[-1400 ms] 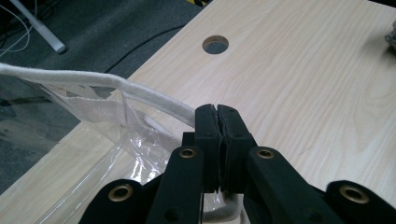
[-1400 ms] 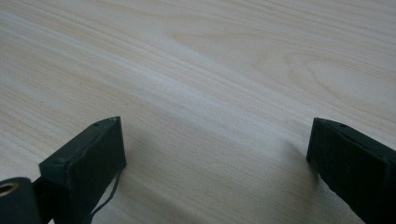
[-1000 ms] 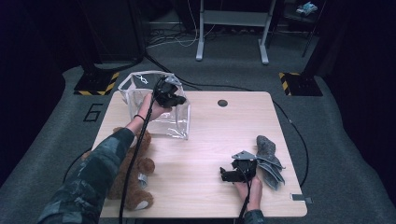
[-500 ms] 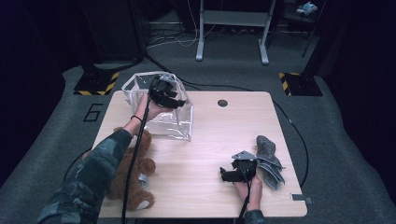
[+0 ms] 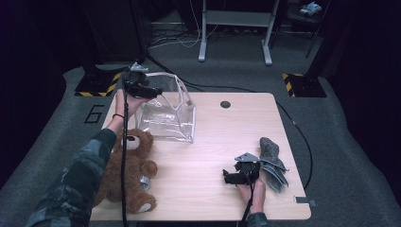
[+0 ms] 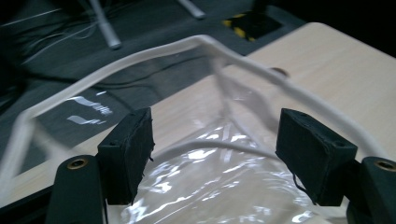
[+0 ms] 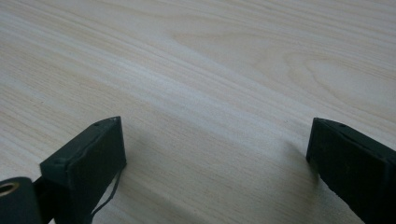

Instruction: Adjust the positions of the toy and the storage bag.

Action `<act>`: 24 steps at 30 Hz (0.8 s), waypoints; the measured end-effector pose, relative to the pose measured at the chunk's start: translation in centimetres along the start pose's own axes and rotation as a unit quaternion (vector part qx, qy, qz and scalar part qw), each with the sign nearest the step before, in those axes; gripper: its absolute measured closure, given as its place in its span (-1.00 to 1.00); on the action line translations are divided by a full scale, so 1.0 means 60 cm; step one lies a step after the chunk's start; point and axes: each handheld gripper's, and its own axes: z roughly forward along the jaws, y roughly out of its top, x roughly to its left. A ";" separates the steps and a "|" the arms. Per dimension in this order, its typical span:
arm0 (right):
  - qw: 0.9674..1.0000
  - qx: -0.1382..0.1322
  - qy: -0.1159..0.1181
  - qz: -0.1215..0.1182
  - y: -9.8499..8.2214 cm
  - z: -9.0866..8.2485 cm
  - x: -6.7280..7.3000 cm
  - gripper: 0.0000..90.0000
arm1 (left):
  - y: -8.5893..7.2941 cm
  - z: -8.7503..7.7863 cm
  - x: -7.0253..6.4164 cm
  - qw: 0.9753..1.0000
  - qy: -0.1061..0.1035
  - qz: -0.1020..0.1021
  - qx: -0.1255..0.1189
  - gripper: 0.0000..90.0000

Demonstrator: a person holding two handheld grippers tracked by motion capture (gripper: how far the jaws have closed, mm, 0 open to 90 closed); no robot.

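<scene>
I have the table (image 5: 208, 142) in front of me, and the work now is getting the clear plastic bag (image 5: 166, 113) to stand open at the far left, so the teddy bear (image 5: 126, 172) lying at the near left edge can go in. The bag sits upright just beyond the bear, its white-trimmed mouth (image 6: 140, 65) spread wide. To do this well I'd judge the rim should hold its open shape by itself before I pull away; if it sags, I'd nip the trim again at the far left corner and draw it outward.

My left forearm reaches up the left side, hand raised at the bag's far left corner. The left tongs (image 5: 142, 88) have just been opening; in the left gripper view the rim runs between the pads (image 6: 128, 156) but they don't press it. The right tongs (image 5: 235, 176) rest low at the near right, beside a grey cloth (image 5: 273, 161), spread wide over bare wood.
</scene>
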 end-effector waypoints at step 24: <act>1.000 -0.001 -0.001 -0.001 0.000 0.000 0.000 -0.91 | -0.064 0.002 0.092 0.993 0.053 -0.095 0.044 -0.25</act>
